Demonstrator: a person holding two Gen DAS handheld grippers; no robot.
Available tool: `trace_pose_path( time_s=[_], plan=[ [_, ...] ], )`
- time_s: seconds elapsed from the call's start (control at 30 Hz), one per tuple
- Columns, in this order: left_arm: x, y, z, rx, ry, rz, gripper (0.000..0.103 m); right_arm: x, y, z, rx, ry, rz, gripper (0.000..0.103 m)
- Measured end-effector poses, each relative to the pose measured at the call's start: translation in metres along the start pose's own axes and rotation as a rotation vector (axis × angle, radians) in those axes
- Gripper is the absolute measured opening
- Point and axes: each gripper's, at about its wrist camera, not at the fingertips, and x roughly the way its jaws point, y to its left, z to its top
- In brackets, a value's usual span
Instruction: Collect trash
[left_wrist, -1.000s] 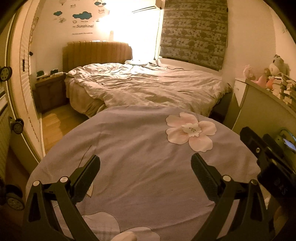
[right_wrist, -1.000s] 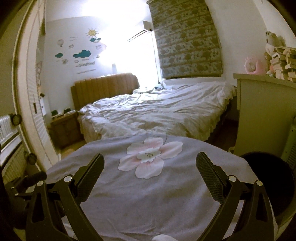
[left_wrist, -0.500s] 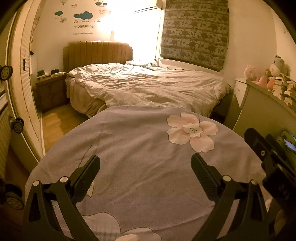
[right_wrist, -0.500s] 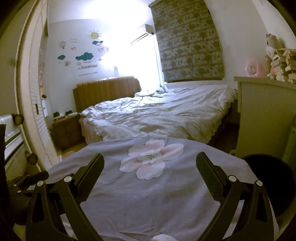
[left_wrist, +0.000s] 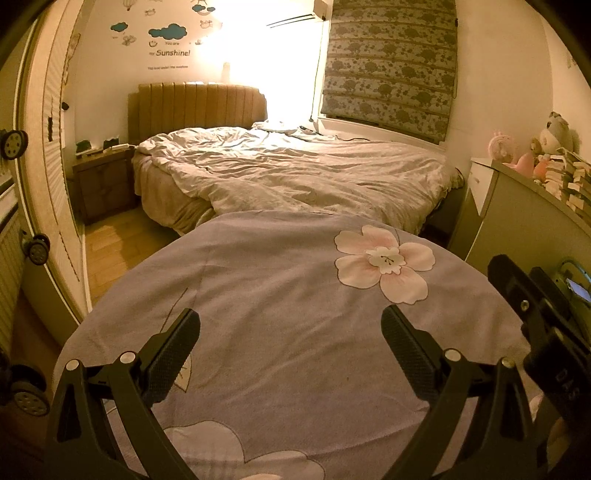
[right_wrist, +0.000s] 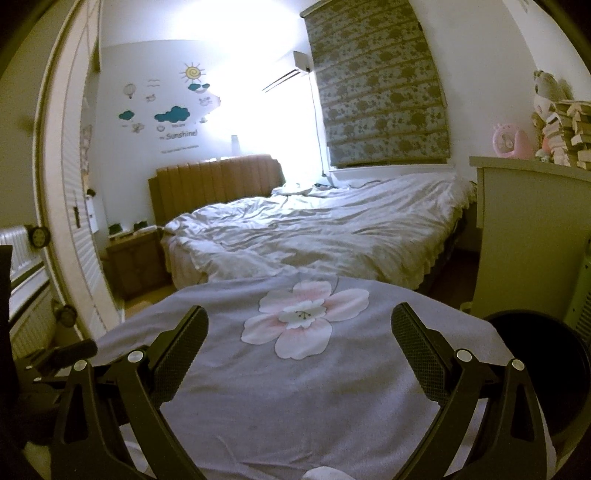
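My left gripper (left_wrist: 290, 338) is open and empty above a table covered by a lilac cloth (left_wrist: 280, 295) with a pink flower (left_wrist: 384, 264). My right gripper (right_wrist: 299, 334) is open and empty over the same cloth (right_wrist: 295, 391), near the flower (right_wrist: 304, 319). A dark round bin (right_wrist: 543, 365) stands at the right of the table in the right wrist view. The right gripper's body (left_wrist: 535, 317) shows at the right edge of the left wrist view. No loose trash shows on the cloth.
An unmade bed (left_wrist: 295, 173) lies beyond the table, with a nightstand (left_wrist: 101, 184) to its left. A white cabinet (right_wrist: 532, 236) with books and toys stands at the right. Wood floor (left_wrist: 118, 247) runs along the left wall.
The right wrist view has tilted upward a little, so more wall shows. The left wrist view has hardly shifted. Both grippers stay open.
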Motion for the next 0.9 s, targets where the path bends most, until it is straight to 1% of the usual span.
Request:
trace_pose_path(
  time_s=[0.9],
  plan=[
    [-0.0028,0.0065,0.0026,-0.008,-0.002,0.006,0.097,-0.0014,0.0030,0.0001,-0.003,-0.003,0.000,0.098]
  ],
)
